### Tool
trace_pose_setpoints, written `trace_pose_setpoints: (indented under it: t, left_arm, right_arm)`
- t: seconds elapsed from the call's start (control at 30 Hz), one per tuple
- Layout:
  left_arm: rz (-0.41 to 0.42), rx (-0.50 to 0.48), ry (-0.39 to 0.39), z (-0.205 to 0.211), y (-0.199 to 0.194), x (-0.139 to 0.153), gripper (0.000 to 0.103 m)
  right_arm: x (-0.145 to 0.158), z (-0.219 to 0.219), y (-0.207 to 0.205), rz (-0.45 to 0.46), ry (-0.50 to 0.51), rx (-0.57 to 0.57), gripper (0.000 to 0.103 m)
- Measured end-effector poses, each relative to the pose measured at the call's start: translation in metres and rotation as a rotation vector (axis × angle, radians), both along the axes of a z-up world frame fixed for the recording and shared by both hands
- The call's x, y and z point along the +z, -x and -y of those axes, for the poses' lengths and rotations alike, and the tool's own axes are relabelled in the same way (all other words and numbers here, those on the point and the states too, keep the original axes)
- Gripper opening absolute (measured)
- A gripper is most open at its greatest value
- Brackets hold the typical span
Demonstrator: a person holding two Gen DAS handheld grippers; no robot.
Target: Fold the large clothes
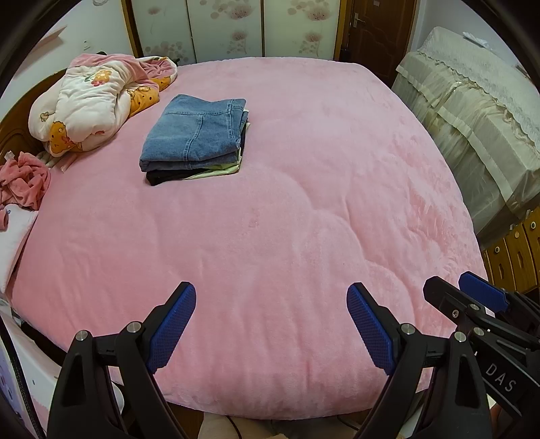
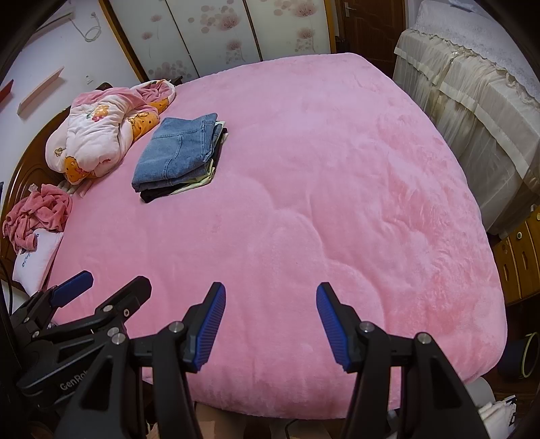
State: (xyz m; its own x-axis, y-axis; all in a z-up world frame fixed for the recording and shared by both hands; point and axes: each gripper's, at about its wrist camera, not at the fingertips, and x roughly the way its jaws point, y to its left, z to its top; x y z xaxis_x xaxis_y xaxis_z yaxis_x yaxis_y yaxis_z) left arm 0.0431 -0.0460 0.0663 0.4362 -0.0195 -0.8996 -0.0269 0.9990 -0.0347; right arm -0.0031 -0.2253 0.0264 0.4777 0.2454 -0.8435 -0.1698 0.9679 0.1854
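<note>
A stack of folded clothes with blue jeans [image 1: 194, 133] on top lies on the far left part of the pink bed [image 1: 287, 219]; it also shows in the right wrist view [image 2: 177, 152]. My left gripper [image 1: 271, 327] is open and empty, held above the bed's near edge. My right gripper [image 2: 270, 324] is open and empty, also above the near edge. The right gripper shows at the lower right of the left wrist view [image 1: 469, 297]. The left gripper shows at the lower left of the right wrist view [image 2: 108, 287].
A bundled pink and white quilt [image 1: 94, 101] lies at the bed's far left corner. A crumpled pink garment [image 1: 23, 180] lies by a white pillow [image 2: 37, 258] at the left edge. A covered cabinet [image 1: 472, 111] stands to the right. Wardrobe doors [image 1: 229, 30] are behind the bed.
</note>
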Motion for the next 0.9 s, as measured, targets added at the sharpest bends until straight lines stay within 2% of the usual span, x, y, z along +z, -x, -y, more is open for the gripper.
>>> trace_pose_setpoints:
  t: [0.37,0.9]
  left_arm:
    - [-0.021,-0.001,0.002,0.003,-0.004,-0.008,0.09]
    - [-0.035,0.005,0.011,0.009,-0.006,-0.015,0.09]
  right_arm:
    - [-0.012,0.008,-0.004,-0.019,0.003,0.003,0.056]
    - [-0.012,0.009,-0.007,-0.044,0.011,-0.002,0.056]
